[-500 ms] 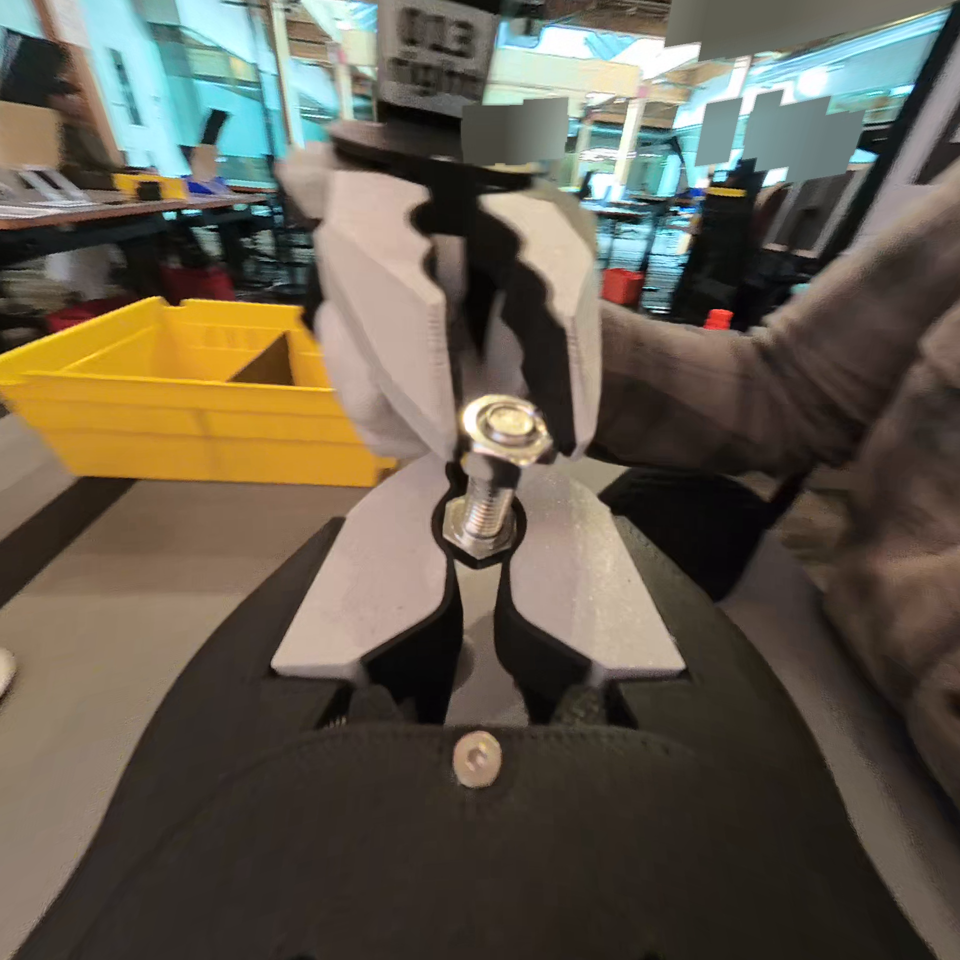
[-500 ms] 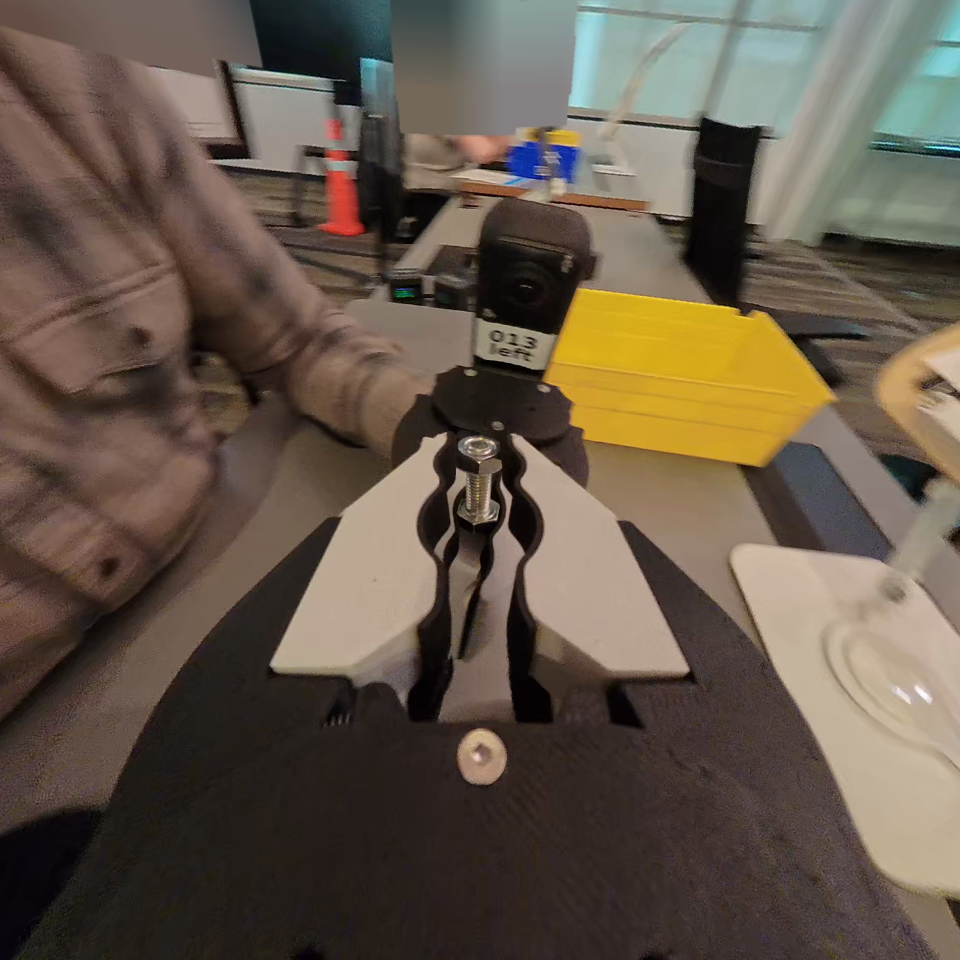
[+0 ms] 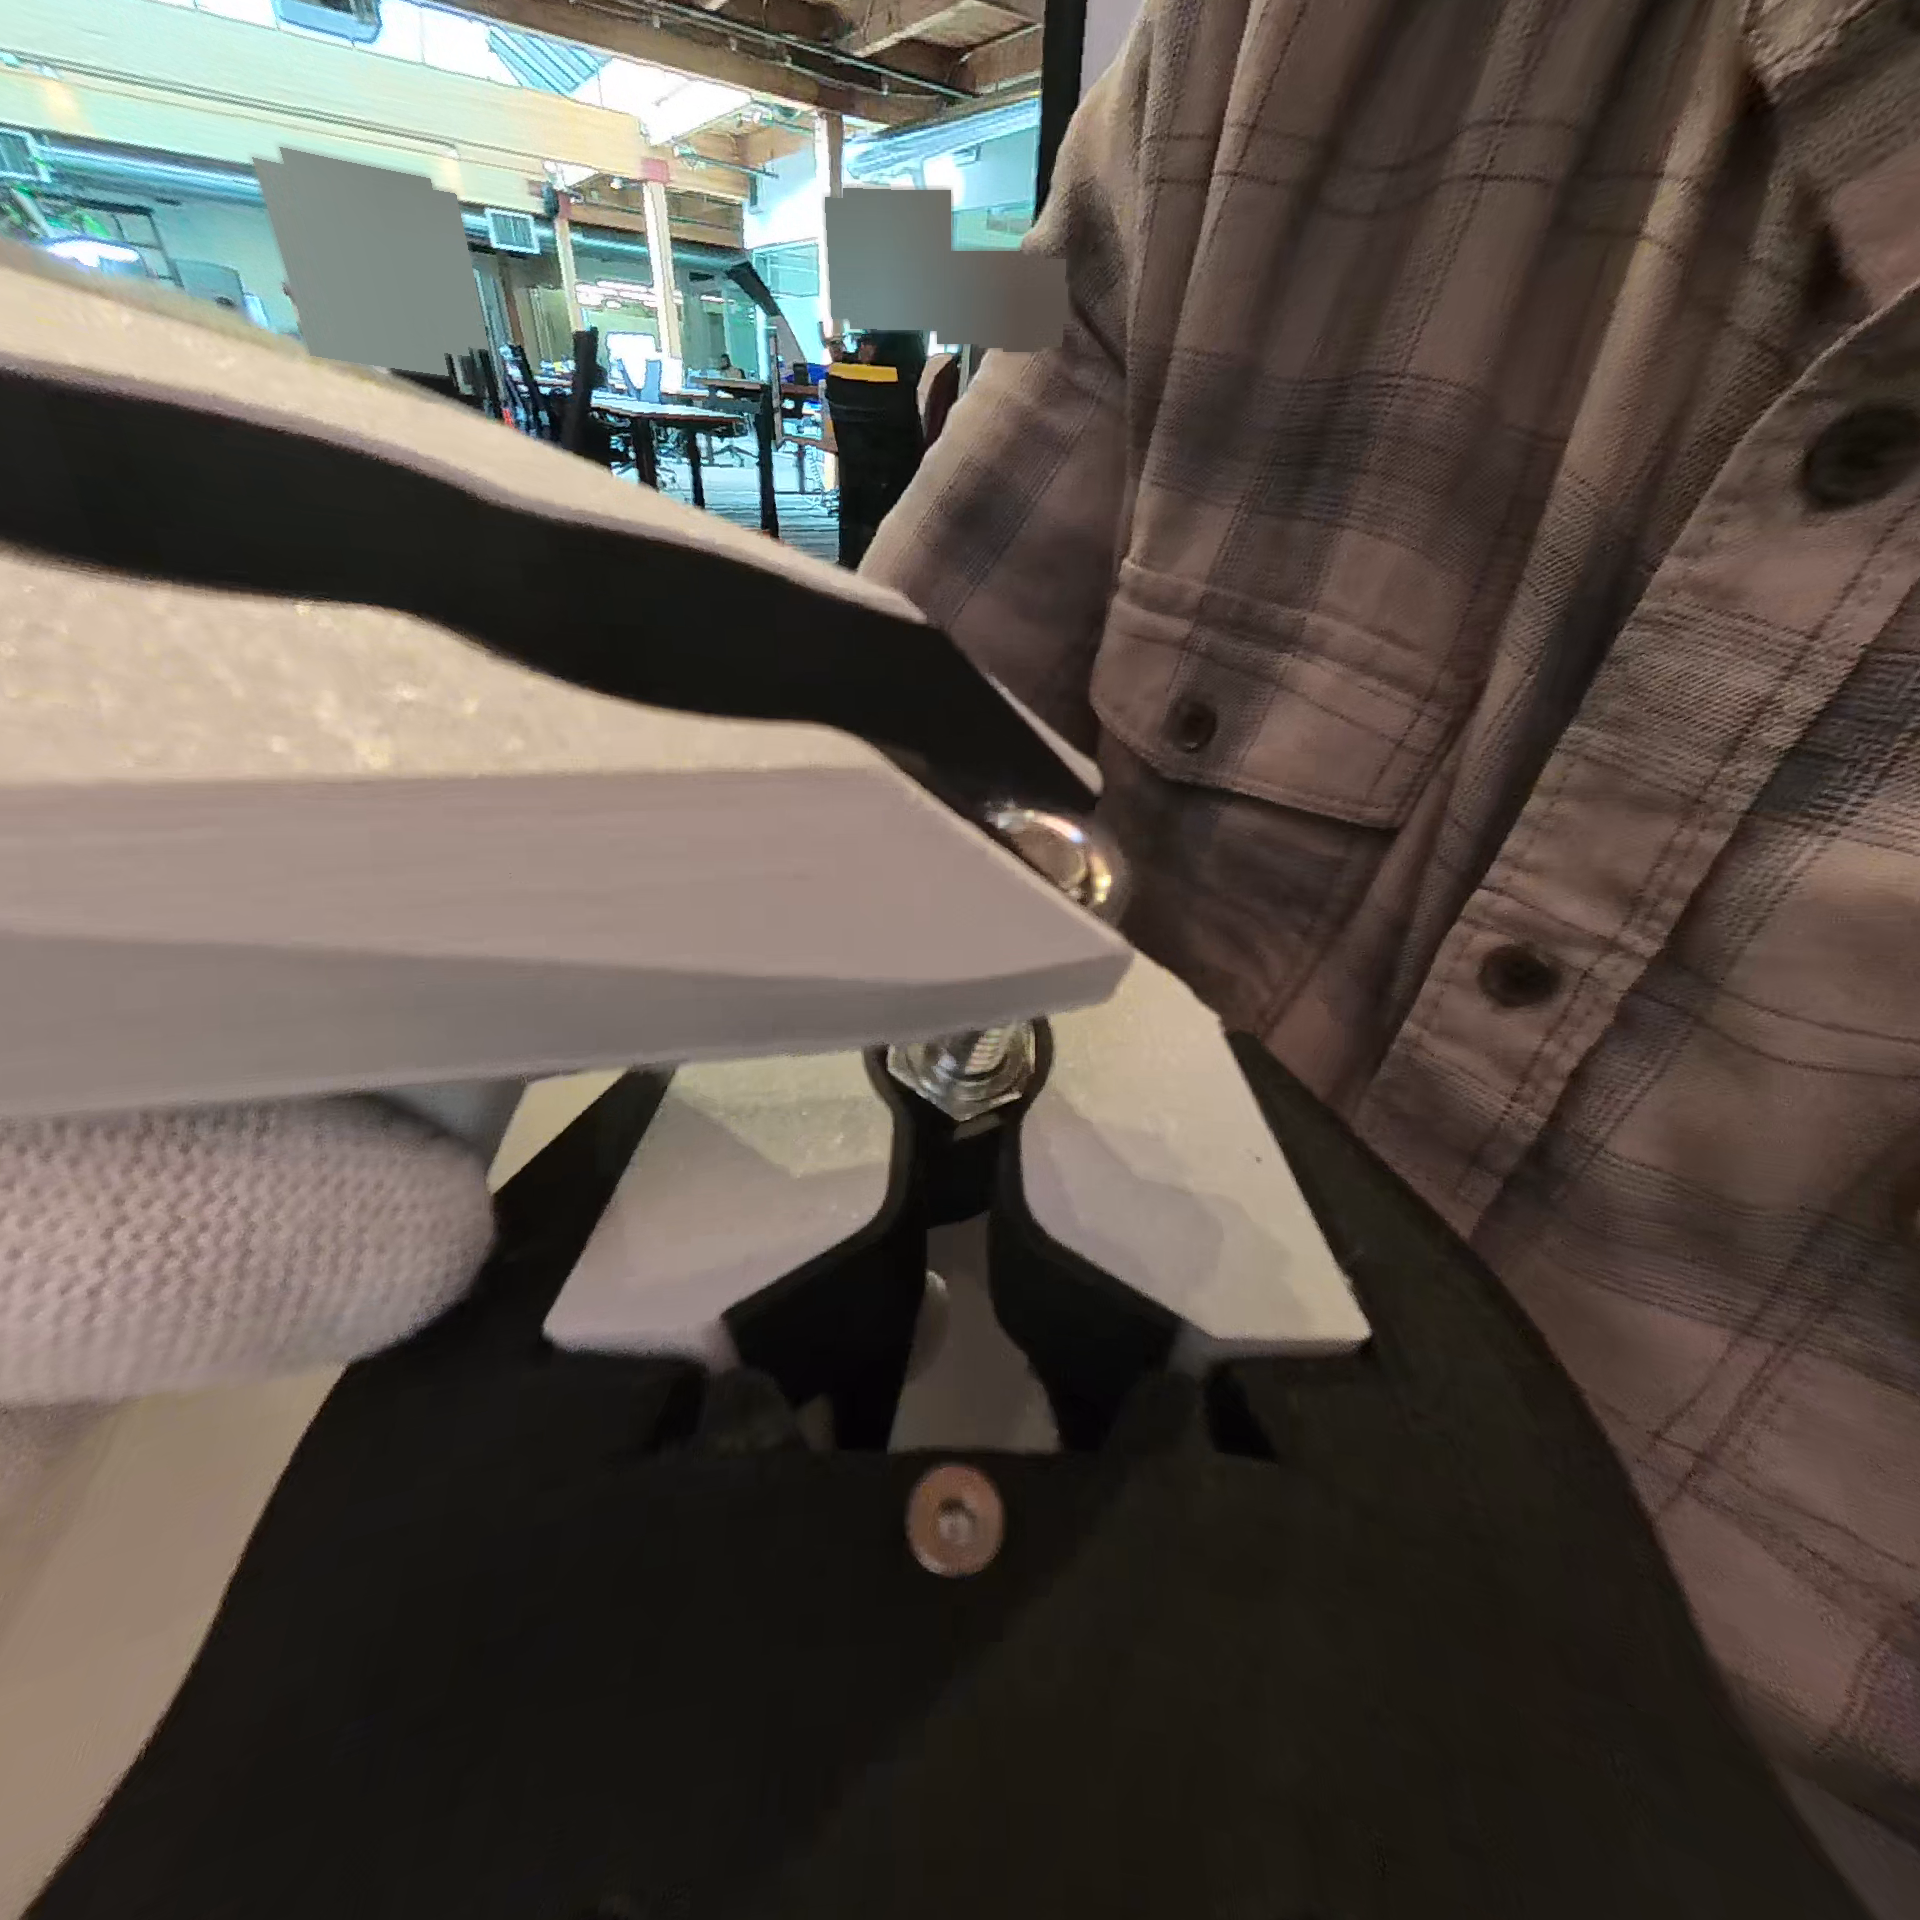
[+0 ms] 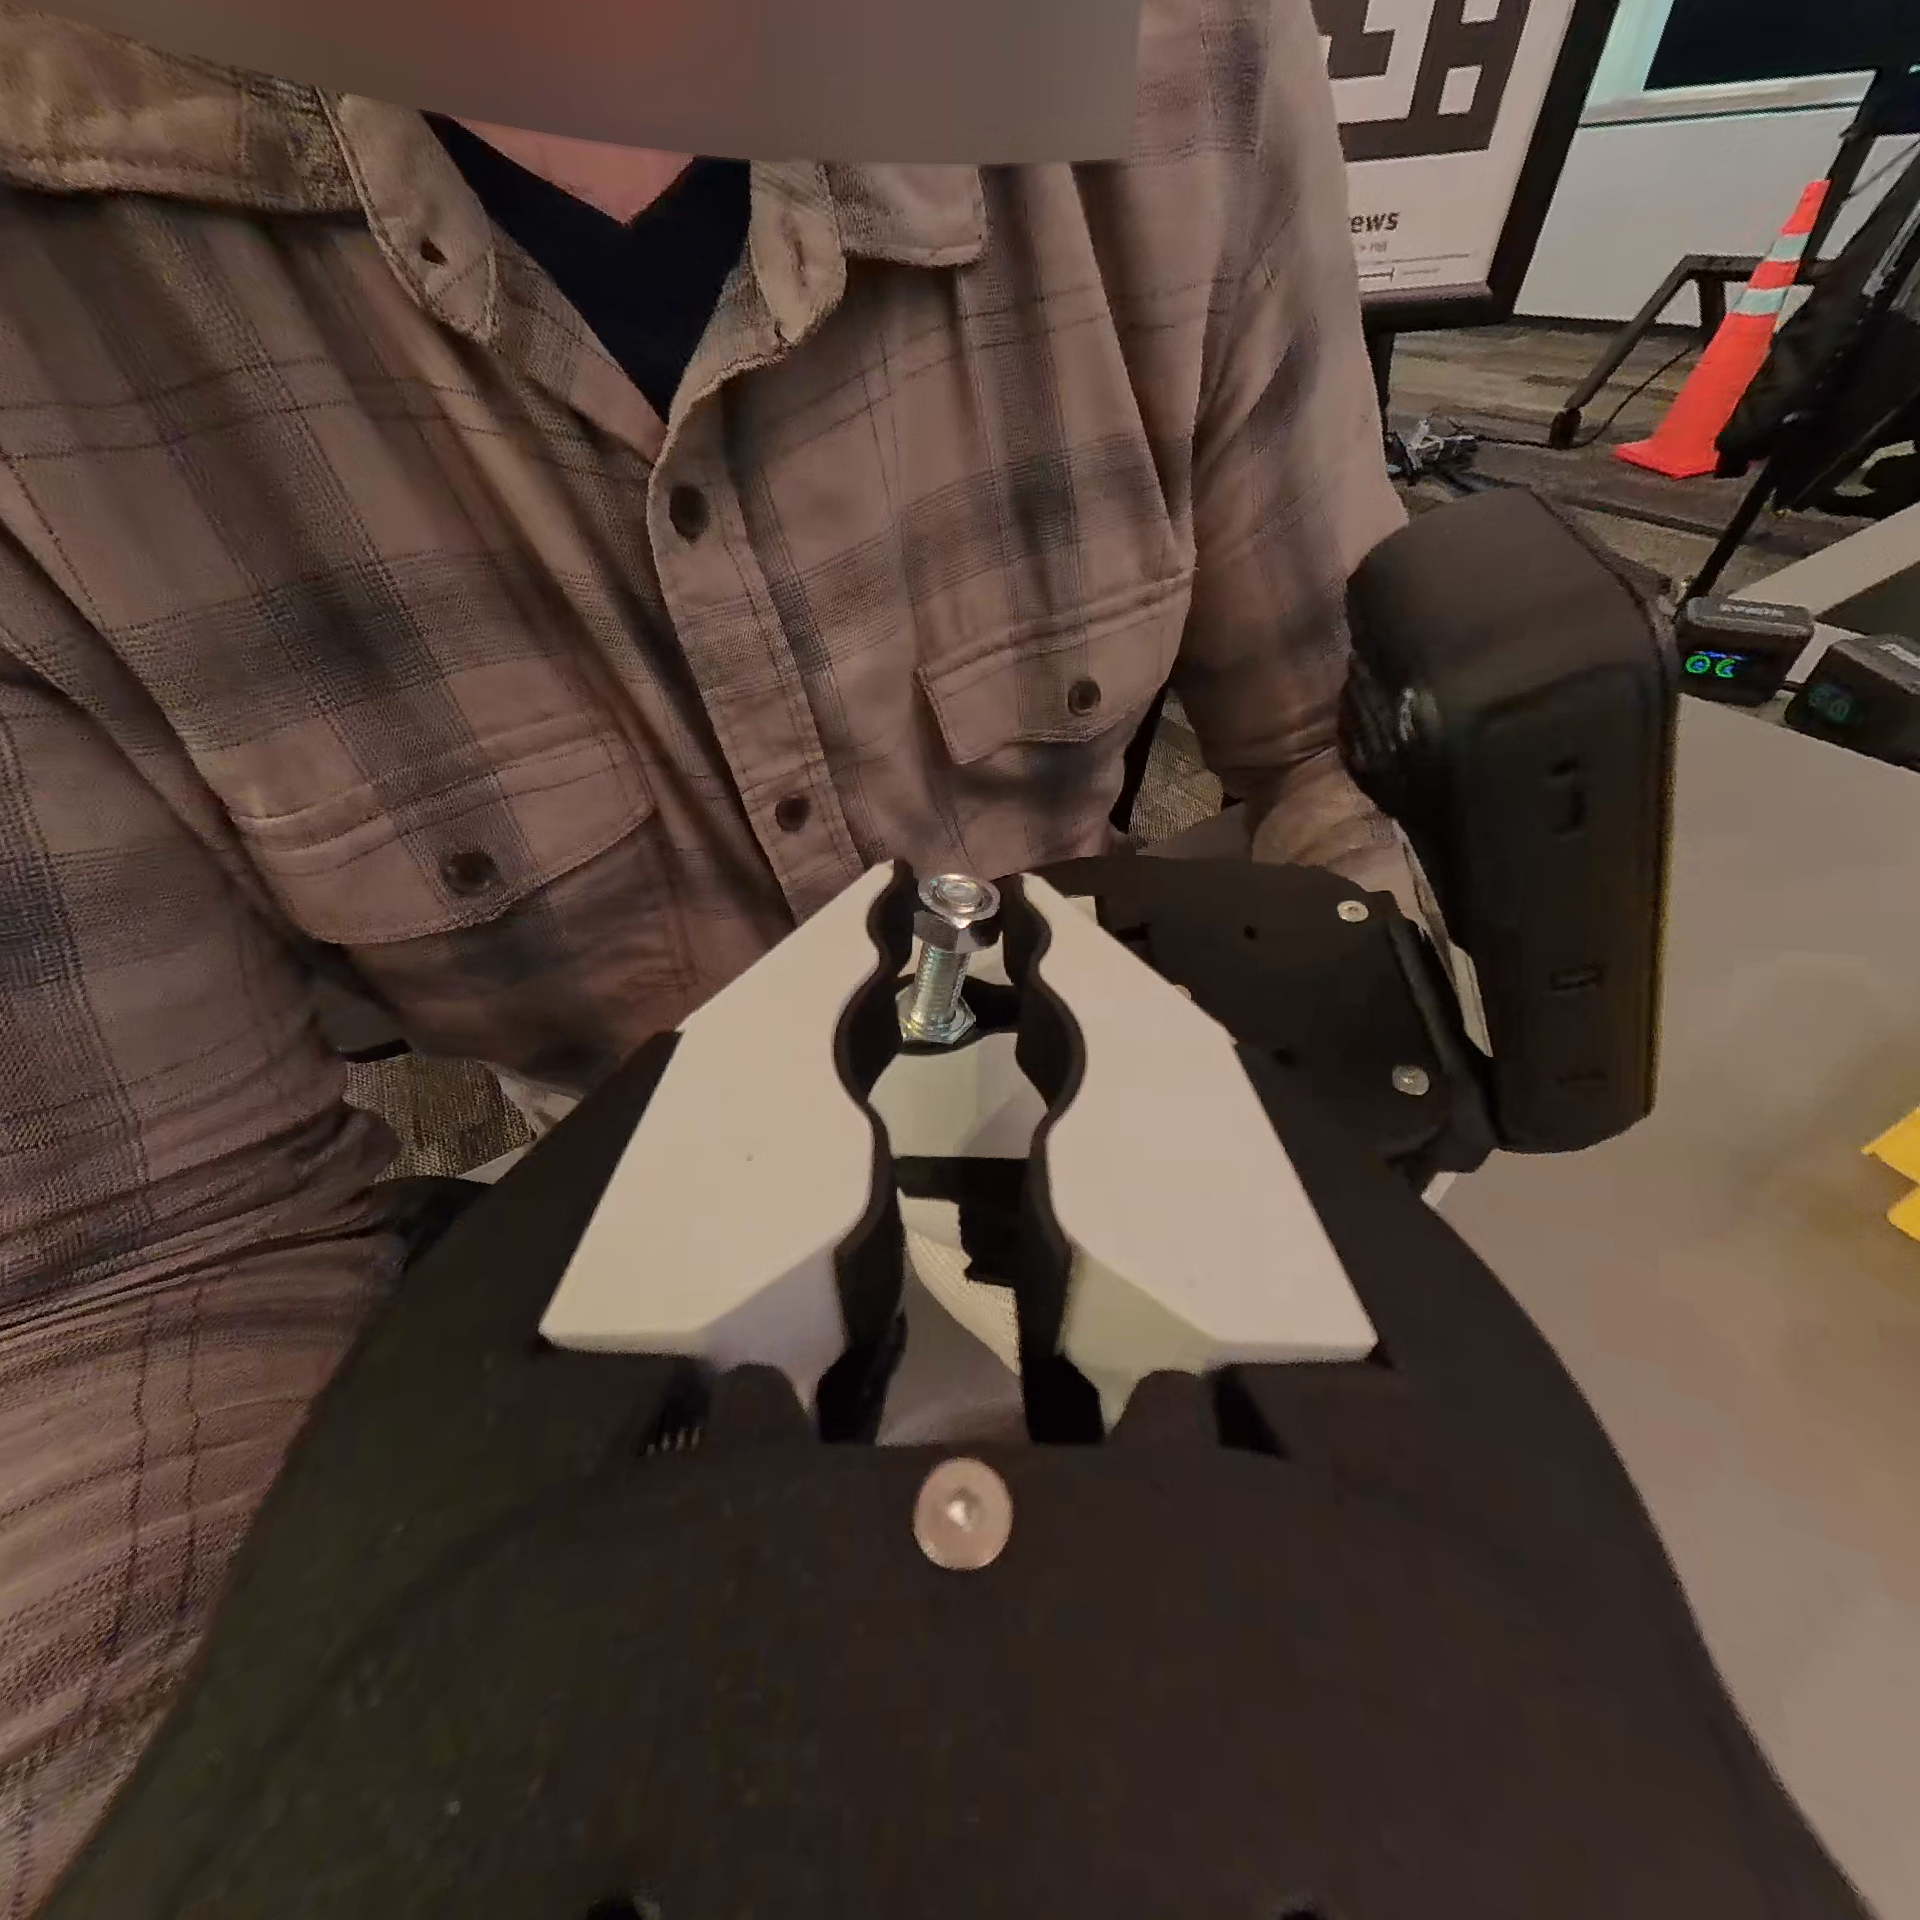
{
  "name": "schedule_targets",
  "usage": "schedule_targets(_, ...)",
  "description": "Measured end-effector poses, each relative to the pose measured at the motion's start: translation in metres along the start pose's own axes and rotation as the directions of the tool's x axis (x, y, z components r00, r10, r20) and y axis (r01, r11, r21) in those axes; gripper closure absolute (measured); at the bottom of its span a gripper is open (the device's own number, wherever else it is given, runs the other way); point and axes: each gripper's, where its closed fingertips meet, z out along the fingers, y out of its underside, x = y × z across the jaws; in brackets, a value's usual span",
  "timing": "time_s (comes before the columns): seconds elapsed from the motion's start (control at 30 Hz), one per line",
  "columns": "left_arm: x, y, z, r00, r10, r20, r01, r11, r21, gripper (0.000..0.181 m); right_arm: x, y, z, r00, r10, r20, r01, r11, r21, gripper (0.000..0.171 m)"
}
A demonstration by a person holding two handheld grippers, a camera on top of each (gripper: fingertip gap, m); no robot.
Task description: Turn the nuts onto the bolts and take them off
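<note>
Left gripper (image 3: 961, 1081) pinches nut (image 3: 961, 1075) at fingertips. Right gripper (image 4: 961, 914) clamps bolt (image 4: 940, 966) near head, directly above nut, apparently threaded into it, though view partly blocked. Plaid shirt (image 4: 727, 582) behind bolt. Orange cone (image 4: 1730, 343) far beyond, right of bolt.

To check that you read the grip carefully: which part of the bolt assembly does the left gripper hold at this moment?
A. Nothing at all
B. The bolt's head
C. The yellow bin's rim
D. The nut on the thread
D: in the left wrist view the left gripper is closed around the nut, while the right gripper clamps the bolt at its head end.
</note>
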Motion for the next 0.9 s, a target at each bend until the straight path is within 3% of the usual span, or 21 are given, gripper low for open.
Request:
schedule_targets(0.1,-0.017,-0.004,-0.011,0.997,-0.012,0.082,0.01,1.0,0.024,0.172,0.011,-0.003,-0.008,0.993,-0.009,-0.119,0.011,1.0,0.024,0.157)
schedule_targets(0.23,-0.065,-0.005,-0.042,0.94,-0.026,0.339,0.01,0.999,0.047,0.172,0.038,-0.009,-0.043,0.882,-0.014,-0.47,0.037,0.998,0.04,0.131)
schedule_targets(0.33,-0.104,-0.002,-0.074,0.83,-0.06,0.554,0.018,0.997,0.081,0.172,0.055,-0.011,-0.077,0.678,0.019,-0.734,0.027,0.998,0.051,0.125)
schedule_targets(0.43,-0.13,0.006,-0.103,0.71,-0.073,0.7,0.018,0.996,0.086,0.172,0.067,-0.001,-0.104,0.414,0.025,-0.91,0.005,1.0,0.03,0.123)
schedule_targets(0.53,-0.145,0.012,-0.123,0.609,-0.08,0.789,0.015,0.996,0.09,0.172,0.076,0.014,-0.115,0.196,0.039,-0.98,-0.015,0.999,0.036,0.125)
schedule_targets(0.73,-0.158,0.021,-0.144,0.465,-0.053,0.884,-0.008,0.998,0.065,0.172,0.1,0.035,-0.117,-0.12,0.108,-0.987,0.022,0.994,0.106,0.129)
schedule_targets(0.9,-0.161,0.022,-0.152,0.416,-0.054,0.908,-0.013,0.998,0.065,0.172,0.113,0.044,-0.114,-0.24,0.131,-0.962,0.028,0.991,0.128,0.131)
